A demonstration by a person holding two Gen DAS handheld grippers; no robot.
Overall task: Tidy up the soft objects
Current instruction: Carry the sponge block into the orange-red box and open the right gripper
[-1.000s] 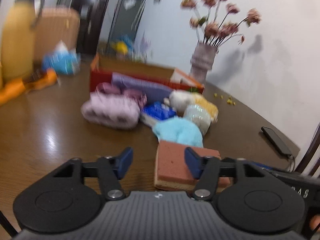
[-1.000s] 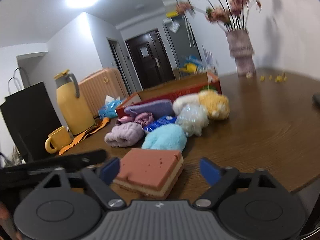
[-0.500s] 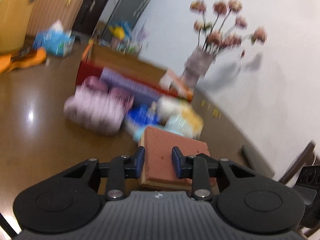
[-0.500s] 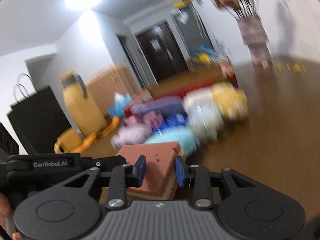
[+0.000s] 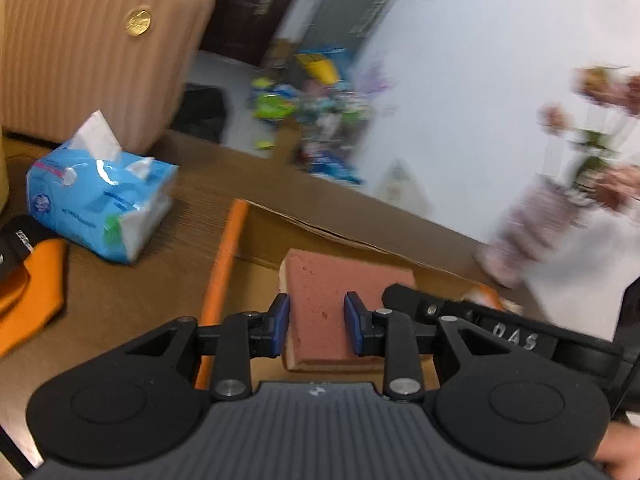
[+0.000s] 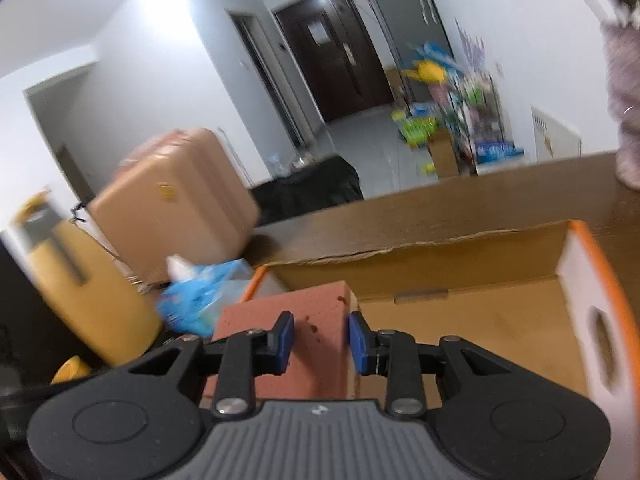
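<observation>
Left wrist view, left to right. Orange cloth (image 5: 28,280) at the left edge on the table (image 5: 120,300). Just right of it, a blue tissue pack (image 5: 96,200), a white tissue sticking up from the top. Pink ribbed suitcase (image 5: 96,52) stands beyond the table's far edge. Right of the pack, the orange rim of a cardboard box (image 5: 224,264) runs near to far; its far flap is plain brown card. Left gripper (image 5: 317,326): blue pads narrow, pressed on both sides of the sponge (image 5: 340,280), which is reddish on top with a pale layer below. Sponge is held over the box's left end, off the table. The right gripper's black body shows just right of the sponge, touching or nearly so. Far right: vase (image 5: 532,232) with pink flowers, blurred.

Right wrist view, left to right. Yellow jug (image 6: 80,280) at the left, blurred; a yellow cup (image 6: 72,368) near its foot. Suitcase (image 6: 172,208) behind. Tissue pack (image 6: 200,296) right of the jug, blurred, just outside the box's left wall. Right gripper (image 6: 320,338): pads narrow, clamped on the sponge (image 6: 288,316) at its near right part. Sponge sits above the box's near-left corner. Box (image 6: 600,320) interior is bare card; right wall white with a hand slot and orange rim. Vase (image 6: 624,100) at the far right edge.
</observation>
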